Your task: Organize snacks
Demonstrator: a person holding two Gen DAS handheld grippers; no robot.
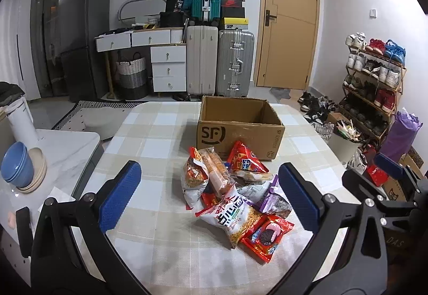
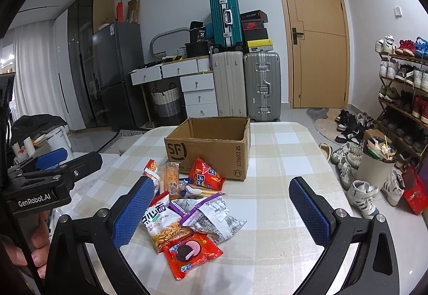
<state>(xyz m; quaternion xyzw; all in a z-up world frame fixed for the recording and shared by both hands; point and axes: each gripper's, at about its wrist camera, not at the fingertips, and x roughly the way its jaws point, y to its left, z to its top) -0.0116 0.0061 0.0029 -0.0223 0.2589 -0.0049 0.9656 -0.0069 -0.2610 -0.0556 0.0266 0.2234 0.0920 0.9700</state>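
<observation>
A pile of snack packets lies on the checked tablecloth in front of an open, empty cardboard SF box. The pile holds a red Oreo-style packet, a white noodle-snack bag, a purple packet, a red triangular bag and a bread packet. My left gripper is open and empty above the pile. My right gripper is open and empty over the pile's right side; it also shows in the left wrist view.
The table stands by a marble side counter with blue bowls and a white kettle. A bin, loose shoes and a shoe rack are to the right. Suitcases and drawers stand behind.
</observation>
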